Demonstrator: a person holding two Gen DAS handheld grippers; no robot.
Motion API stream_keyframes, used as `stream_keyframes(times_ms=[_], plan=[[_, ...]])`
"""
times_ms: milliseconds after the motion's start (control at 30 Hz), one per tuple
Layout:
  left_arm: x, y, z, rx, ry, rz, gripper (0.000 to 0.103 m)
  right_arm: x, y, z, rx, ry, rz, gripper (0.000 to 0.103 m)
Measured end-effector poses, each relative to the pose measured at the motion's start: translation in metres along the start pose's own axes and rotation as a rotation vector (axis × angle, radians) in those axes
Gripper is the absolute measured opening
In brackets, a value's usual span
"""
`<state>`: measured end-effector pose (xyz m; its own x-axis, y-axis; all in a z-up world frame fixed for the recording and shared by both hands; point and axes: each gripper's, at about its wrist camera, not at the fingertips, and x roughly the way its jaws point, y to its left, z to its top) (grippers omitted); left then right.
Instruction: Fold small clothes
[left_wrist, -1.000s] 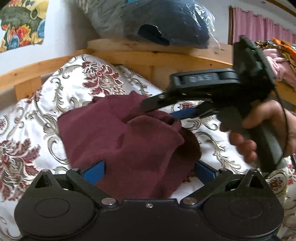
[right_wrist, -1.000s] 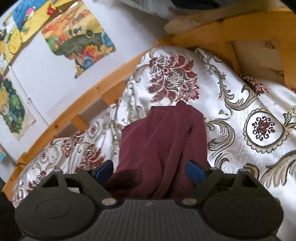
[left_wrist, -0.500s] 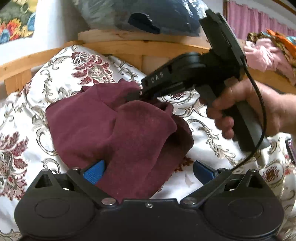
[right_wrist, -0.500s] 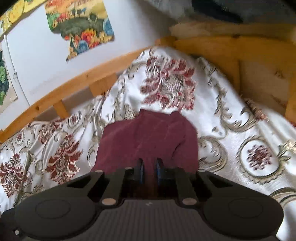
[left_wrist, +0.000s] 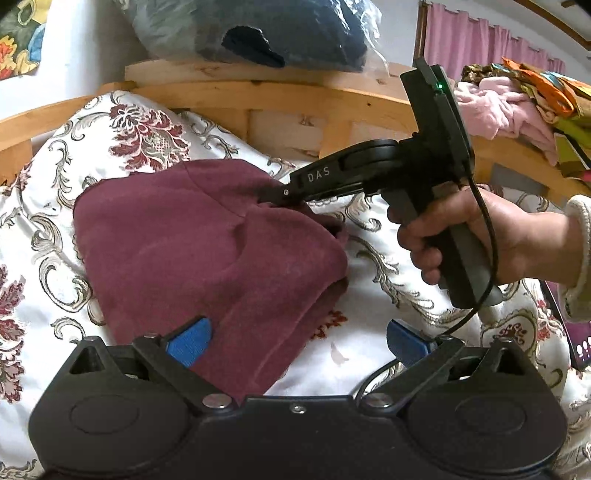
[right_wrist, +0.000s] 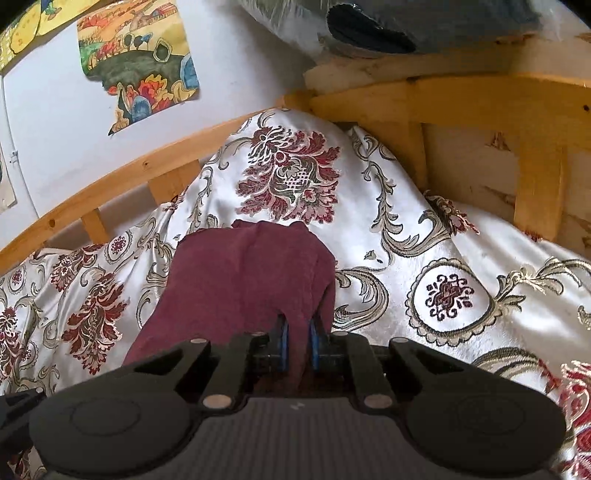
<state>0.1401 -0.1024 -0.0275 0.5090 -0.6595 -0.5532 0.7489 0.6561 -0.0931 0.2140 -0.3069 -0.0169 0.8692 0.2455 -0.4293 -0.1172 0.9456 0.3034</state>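
A small maroon garment lies bunched on a white floral bedspread. My left gripper stands open over its near corner; the cloth lies between the blue pads without being pressed. In the left wrist view a hand holds my right gripper, whose tips pinch the garment's far right edge. The right wrist view shows that gripper shut on a fold of the maroon garment, with cloth squeezed between the blue pads.
A wooden bed frame runs behind the bedspread. A plastic-wrapped dark bundle rests on top of it. Piled clothes lie at the far right. Paper pictures hang on the wall.
My right gripper went from open around the garment to shut on a fold at its edge and dropped slightly. The cloth shifted under it. My left gripper stayed open.
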Motion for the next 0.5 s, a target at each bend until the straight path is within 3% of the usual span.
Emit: stream_keyframes(times_ms=[133,200,300,500], plan=[[-0.006,0.008,0.003,-0.053,-0.017,-0.014,0.102,-0.004,0.001,-0.002,0.003,-0.014,0.006,0.022],[-0.011,0.017,0.006,-0.128,-0.042,-0.024,0.102,-0.009,0.003,-0.002,0.001,-0.022,0.002,0.034],[-0.022,0.032,0.011,-0.249,-0.1,-0.021,0.102,-0.019,0.008,-0.001,-0.033,-0.044,0.002,0.042],[-0.037,0.056,0.014,-0.388,-0.185,0.075,0.102,-0.039,0.015,-0.004,-0.05,-0.082,0.009,0.07]])
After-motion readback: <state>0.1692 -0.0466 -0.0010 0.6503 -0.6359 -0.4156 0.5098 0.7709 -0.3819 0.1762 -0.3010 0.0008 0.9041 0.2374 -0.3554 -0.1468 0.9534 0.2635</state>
